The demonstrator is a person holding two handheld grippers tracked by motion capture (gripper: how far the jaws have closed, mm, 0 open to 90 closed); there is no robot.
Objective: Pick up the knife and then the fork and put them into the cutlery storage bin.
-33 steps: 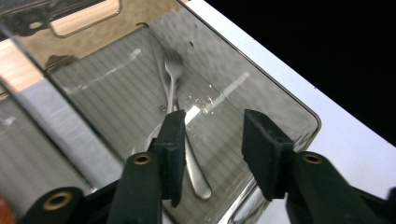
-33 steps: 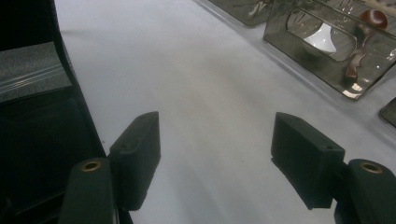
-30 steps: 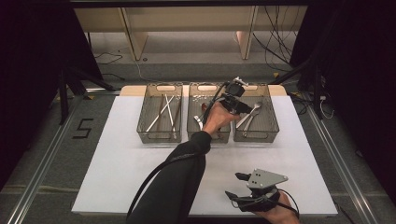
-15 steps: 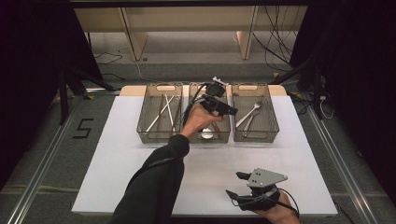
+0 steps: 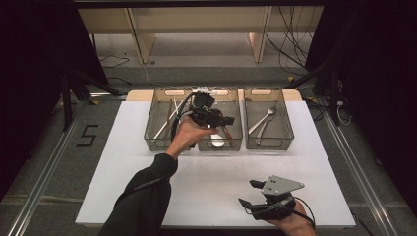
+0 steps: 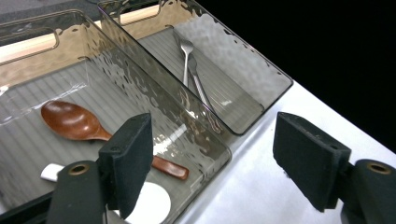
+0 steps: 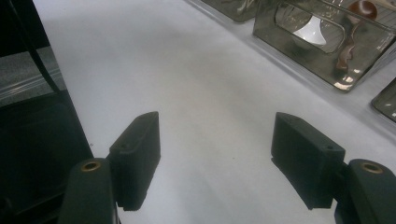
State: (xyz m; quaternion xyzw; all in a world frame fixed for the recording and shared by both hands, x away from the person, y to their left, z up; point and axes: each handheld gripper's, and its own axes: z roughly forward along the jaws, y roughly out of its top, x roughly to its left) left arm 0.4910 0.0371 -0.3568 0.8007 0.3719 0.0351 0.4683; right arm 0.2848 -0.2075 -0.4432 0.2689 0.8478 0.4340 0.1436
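White table (image 5: 123,187), three smoky bins (image 5: 269,140)

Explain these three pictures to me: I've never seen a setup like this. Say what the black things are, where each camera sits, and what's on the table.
A person holds a two-jaw hand gripper in each hand. The high view looks down on the white table from above. The other two cameras ride on the grippers and look along their black jaws.

The left gripper hovers over the middle of three clear bins; its jaws have just been opening and hold nothing. That bin holds a wooden spoon and a white spoon. The right bin holds metal cutlery, including a fork.

The right gripper rests near the table's front edge, open and holding nothing.
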